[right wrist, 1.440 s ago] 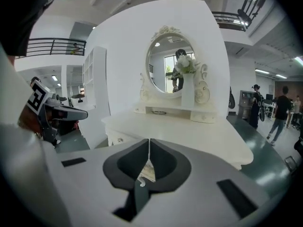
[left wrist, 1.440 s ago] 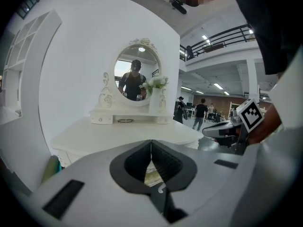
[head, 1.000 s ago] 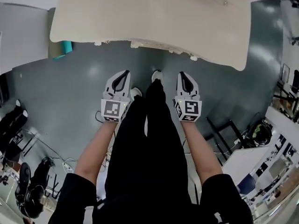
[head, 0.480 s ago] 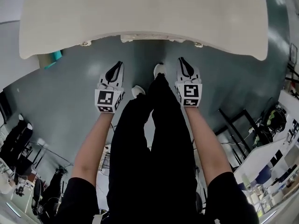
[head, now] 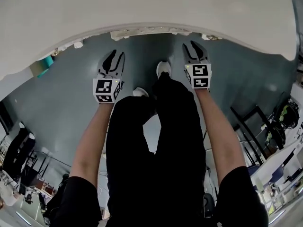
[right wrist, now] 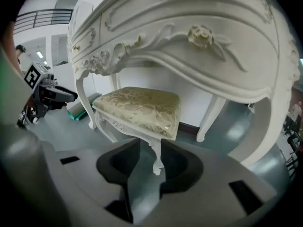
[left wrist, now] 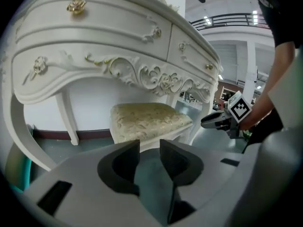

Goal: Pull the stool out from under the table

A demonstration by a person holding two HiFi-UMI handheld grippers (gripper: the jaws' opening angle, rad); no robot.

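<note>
The stool (left wrist: 149, 119) has a cream patterned cushion and white carved legs, and it stands under the white ornate table (left wrist: 94, 37). The table top (head: 142, 8) hides it in the head view. My left gripper (head: 116, 56) and right gripper (head: 194, 45) are held over the floor just short of the table's front edge. Both sets of jaws are opening and nothing is pressed between them. The left gripper (left wrist: 149, 148) points at the stool's seat. Beyond the gap of the right gripper (right wrist: 150, 148) I see the stool (right wrist: 139, 110) and its front leg, farther off and untouched.
White table legs (right wrist: 210, 119) flank the stool. A teal object (head: 45, 63) lies on the floor by the table's left end. The person's shoes (head: 163, 69) stand between the grippers. Dark stands and cables (head: 255, 122) crowd the floor at both sides behind.
Both grippers have moved forward to the table's edge, and the table now fills more of the head view. Both pairs of jaws, closed before, now stand apart.
</note>
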